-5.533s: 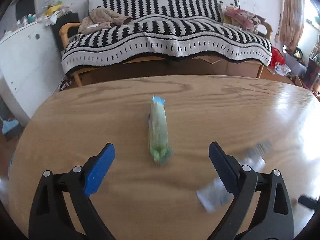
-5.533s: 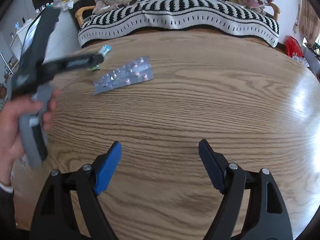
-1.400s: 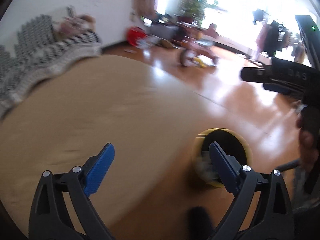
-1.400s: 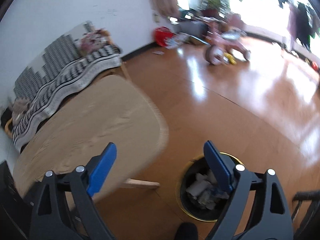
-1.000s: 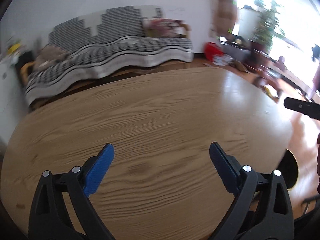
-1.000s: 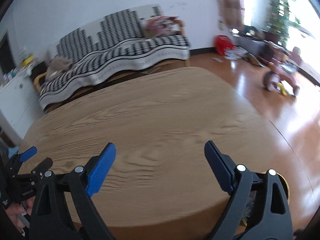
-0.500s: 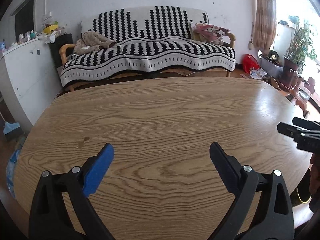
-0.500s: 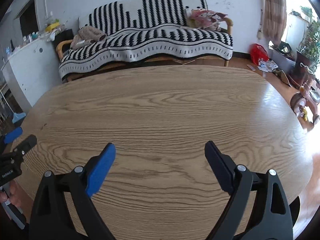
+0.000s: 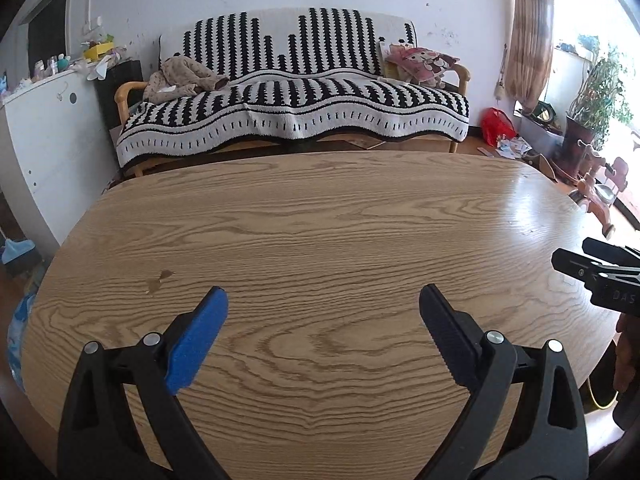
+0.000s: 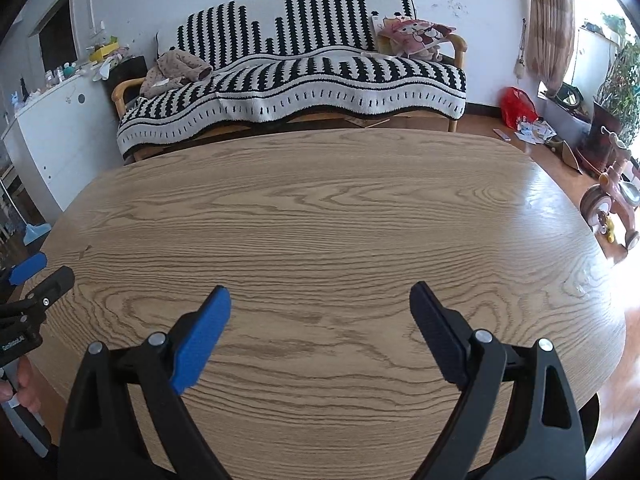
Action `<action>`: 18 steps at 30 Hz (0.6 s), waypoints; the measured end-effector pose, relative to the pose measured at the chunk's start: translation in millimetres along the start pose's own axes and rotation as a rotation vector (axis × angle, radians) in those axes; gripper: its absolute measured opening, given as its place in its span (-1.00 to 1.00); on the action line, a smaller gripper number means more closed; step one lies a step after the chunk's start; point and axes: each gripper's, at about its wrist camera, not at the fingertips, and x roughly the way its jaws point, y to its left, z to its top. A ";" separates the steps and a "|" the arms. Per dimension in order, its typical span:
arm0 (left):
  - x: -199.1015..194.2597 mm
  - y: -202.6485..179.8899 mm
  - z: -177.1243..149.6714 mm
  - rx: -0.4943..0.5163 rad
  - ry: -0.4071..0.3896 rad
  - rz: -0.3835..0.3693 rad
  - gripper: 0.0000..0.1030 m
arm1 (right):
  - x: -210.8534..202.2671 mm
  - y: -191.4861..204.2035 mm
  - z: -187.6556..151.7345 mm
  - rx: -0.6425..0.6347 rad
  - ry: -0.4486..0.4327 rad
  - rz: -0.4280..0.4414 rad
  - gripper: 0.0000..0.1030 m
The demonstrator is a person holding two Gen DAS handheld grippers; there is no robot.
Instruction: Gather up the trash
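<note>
Trash bin [image 9: 597,398] shows only as a sliver of yellow rim on the floor, low down past the right edge of the table, close to the person's right hand [image 9: 625,354]. In the right wrist view a dark rounded shape sits in the same spot under the table edge; its contents cannot be made out.

Left gripper [image 9: 322,294] hovers above the near part of the oval wooden table [image 9: 320,220] with its blue-padded and black fingers spread wide apart and nothing between them. Right gripper [image 10: 319,290] hangs beside it over the same tabletop, its fingers likewise spread wide and holding nothing. Each gripper appears at the edge of the other's view, the two side by side and apart. The person's left hand [image 10: 20,378] grips the handle at the table's left edge.

A small darker stain [image 9: 158,282] marks the wood just ahead of the left gripper's blue finger. The right end of the tabletop is glossy with window glare.

Beyond the table's far edge stands a wooden-armed sofa [image 9: 296,92] draped in a black-and-white striped blanket, with a crumpled brown garment [image 9: 184,78] at its left end and a pink cartoon cushion [image 9: 420,60] at its right. A white cabinet [image 9: 44,132] stands to the left. To the right lie a red bag [image 9: 497,126], a pink tricycle [image 10: 612,204], a potted plant [image 9: 596,96] and a curtain [image 9: 528,32].
</note>
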 end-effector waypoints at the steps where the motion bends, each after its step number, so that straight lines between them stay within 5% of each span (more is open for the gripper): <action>1: 0.3 -0.4 0.1 -0.004 0.001 0.000 0.82 | -1.6 -0.6 0.0 -0.001 -0.002 0.001 0.70; 18: -0.5 -5.6 -1.5 -0.002 0.006 -0.003 0.81 | -13.4 -10.1 -5.1 0.001 -0.011 -0.005 0.70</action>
